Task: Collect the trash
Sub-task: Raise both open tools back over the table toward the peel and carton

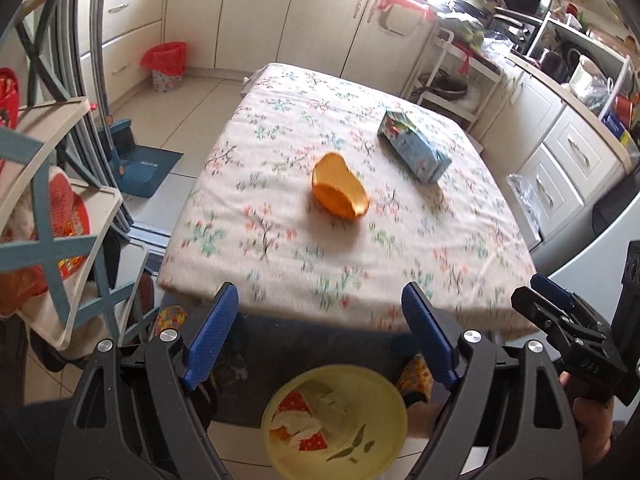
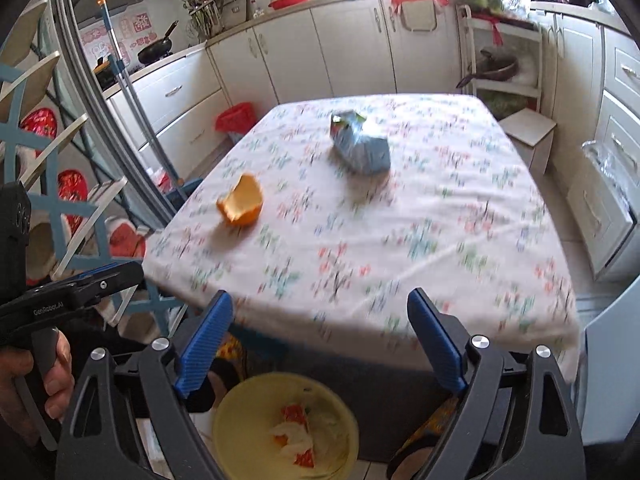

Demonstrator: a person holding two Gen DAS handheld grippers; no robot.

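Observation:
An orange peel [image 1: 339, 190] [image 2: 241, 200] lies near the middle of the floral tablecloth [image 1: 400, 240] [image 2: 400, 240]. Farther back lies a crumpled blue carton [image 1: 416, 150] [image 2: 360, 144]. A yellow bin [image 1: 336, 420] [image 2: 286, 428] stands on the floor at the table's near edge, with paper and red scraps inside. My left gripper [image 1: 322, 336] hangs open above the bin, nothing between its blue pads [image 1: 210, 340]. My right gripper [image 2: 320, 340] is open over the bin too, empty. Each gripper shows at the edge of the other's view.
A red-lined waste basket [image 1: 166, 66] [image 2: 236, 118] stands on the floor by the cabinets. A dustpan and broom [image 1: 140, 164] lean at the left beside a blue-and-cream rack [image 1: 52, 200]. A white trolley [image 1: 452, 76] and a stool [image 2: 528, 132] stand beyond the table.

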